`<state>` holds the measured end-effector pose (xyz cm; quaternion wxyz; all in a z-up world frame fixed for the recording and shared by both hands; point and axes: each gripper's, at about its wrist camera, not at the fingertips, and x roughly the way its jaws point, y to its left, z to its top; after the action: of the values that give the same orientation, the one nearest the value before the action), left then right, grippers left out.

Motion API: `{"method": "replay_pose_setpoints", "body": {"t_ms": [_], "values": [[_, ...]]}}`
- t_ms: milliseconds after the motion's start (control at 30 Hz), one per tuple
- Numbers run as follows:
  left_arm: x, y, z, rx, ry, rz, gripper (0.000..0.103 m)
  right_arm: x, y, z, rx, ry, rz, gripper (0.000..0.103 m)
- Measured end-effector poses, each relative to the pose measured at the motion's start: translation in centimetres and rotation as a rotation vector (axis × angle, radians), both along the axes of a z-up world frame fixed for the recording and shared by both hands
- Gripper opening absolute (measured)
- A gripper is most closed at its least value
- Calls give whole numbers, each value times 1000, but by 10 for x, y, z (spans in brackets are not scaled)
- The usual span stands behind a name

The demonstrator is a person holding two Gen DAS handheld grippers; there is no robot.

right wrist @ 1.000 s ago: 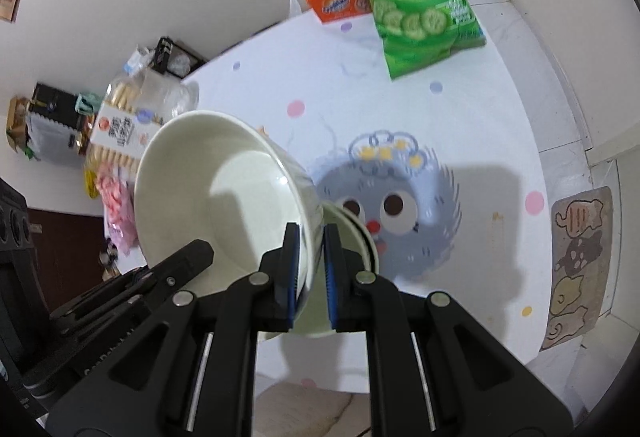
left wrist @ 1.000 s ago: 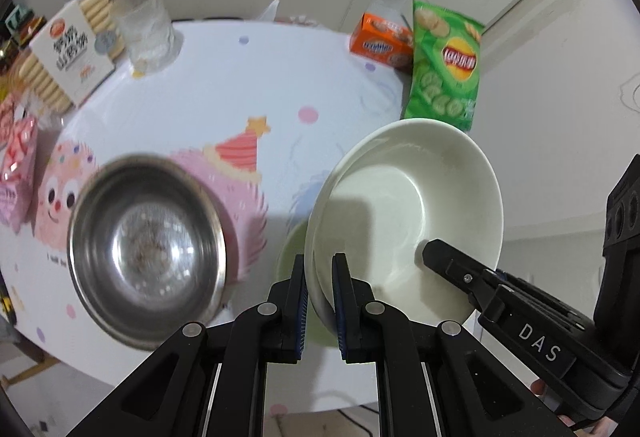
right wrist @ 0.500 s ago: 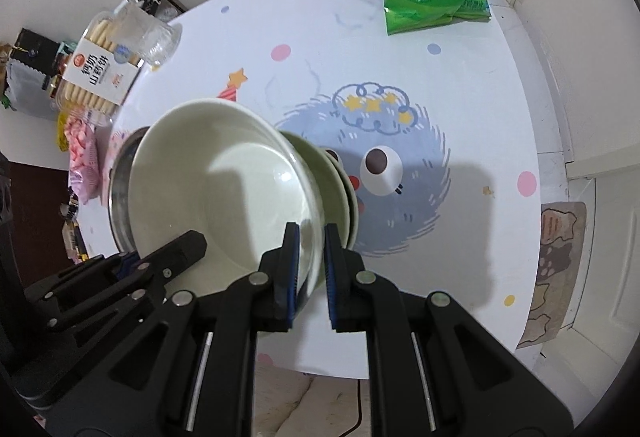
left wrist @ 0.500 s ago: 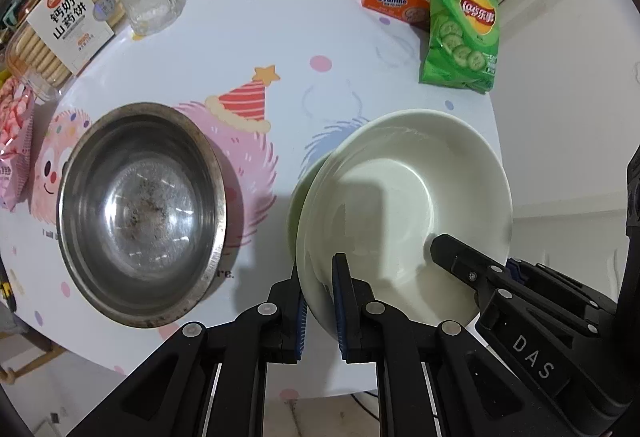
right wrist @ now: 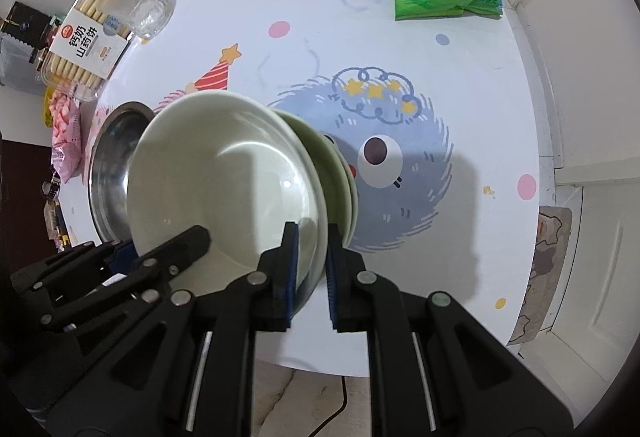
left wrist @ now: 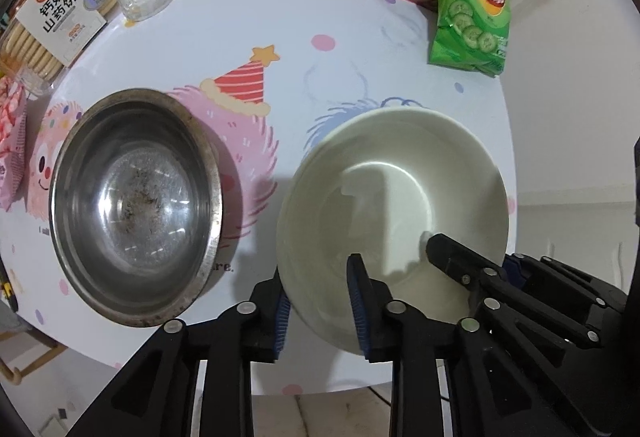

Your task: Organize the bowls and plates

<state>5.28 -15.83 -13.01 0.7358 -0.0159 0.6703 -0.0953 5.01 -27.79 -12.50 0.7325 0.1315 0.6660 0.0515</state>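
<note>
Two bowls — cream (left wrist: 394,193), steel (left wrist: 134,205) — one green plate (right wrist: 334,173).

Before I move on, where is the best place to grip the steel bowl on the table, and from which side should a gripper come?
Grip the steel bowl by its thin rim, coming from above with one finger inside and one outside. It sits upright and open, and the wall flares outward, so only the rim offers a narrow edge. The near rim, beside the white bowl, looks closest to the left gripper.

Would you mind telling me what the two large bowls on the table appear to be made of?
The dull grey metal bowl looks like stainless steel: mirror-like glints, scuffed base. The pale cream bowl seems glazed ceramic, smooth and glossy, though melamine is possible.
</note>
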Motion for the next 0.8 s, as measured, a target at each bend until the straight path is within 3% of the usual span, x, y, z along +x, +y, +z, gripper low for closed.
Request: {"method": "replay_pose_setpoints", "body": {"t_ms": [367,667,800], "values": [[3,7,2,-25,-2,14,37,5,-4,5,-10,2,6,26],[3,8,1,-43,9,11,44,1,-10,6,13,6,-9,26],[3,11,4,-61,2,21,55,-1,-15,12,28,-11,-18,27]]}}
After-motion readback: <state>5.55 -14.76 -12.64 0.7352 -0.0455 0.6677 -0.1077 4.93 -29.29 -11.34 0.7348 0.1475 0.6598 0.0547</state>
